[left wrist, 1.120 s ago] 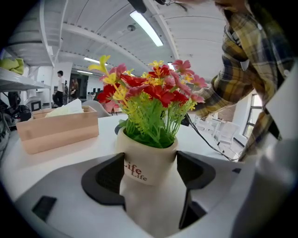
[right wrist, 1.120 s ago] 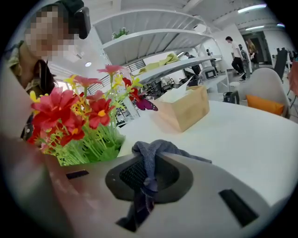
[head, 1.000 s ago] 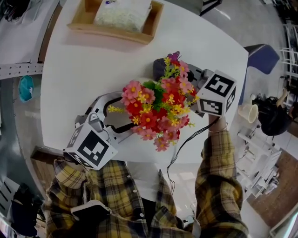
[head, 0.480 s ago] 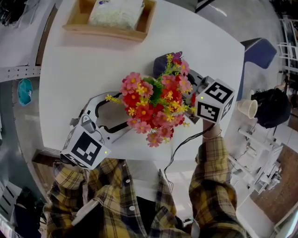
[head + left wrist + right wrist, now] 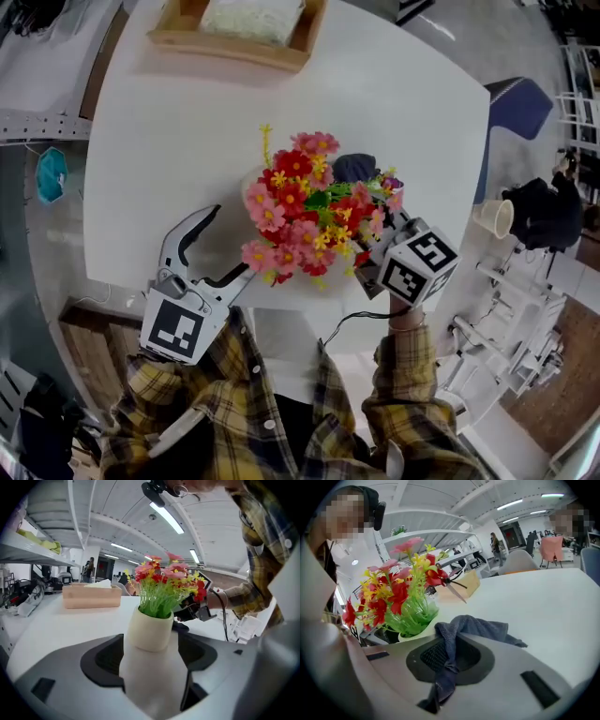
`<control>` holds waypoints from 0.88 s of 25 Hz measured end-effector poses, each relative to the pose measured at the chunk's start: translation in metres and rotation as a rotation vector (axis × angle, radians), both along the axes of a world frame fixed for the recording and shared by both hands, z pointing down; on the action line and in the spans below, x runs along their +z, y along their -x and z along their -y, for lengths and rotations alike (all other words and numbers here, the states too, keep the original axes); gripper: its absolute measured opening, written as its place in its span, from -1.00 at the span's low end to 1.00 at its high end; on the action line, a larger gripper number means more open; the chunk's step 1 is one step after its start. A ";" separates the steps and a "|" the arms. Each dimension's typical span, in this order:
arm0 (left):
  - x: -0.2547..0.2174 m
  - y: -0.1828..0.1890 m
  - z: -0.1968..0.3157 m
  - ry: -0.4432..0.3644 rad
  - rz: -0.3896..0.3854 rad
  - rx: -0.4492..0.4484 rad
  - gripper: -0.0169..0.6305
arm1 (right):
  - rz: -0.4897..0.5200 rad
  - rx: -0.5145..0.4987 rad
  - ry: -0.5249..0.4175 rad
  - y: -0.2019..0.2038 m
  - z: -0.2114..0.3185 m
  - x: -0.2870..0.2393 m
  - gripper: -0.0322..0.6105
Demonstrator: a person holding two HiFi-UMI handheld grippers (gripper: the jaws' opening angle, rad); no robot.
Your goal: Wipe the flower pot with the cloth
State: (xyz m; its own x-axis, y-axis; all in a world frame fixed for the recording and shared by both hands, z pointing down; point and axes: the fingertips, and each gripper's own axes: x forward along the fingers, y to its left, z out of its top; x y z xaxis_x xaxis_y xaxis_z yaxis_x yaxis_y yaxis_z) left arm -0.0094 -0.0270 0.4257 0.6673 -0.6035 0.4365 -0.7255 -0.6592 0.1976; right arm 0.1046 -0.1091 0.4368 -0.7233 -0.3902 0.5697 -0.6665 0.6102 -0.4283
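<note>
We hold the left gripper [image 5: 230,242] with its jaws spread wide. The cream ceramic flower pot [image 5: 150,630], filled with red, pink and yellow artificial flowers [image 5: 314,211], stands upright in the gap just ahead of them, unclamped. It sits on the white round table [image 5: 169,131], near our edge.

Our right gripper [image 5: 449,653] is closed on a dark grey-blue terry cloth [image 5: 473,626], which bunches out past the jaw tips at the pot's other side. We cannot tell whether it touches the pot. A shallow wooden tray [image 5: 281,58] lies at the far edge.
</note>
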 end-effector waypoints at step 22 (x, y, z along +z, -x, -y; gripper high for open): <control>-0.003 -0.029 0.063 -0.098 0.091 0.135 0.13 | 0.088 0.008 0.119 -0.007 0.003 0.002 -0.86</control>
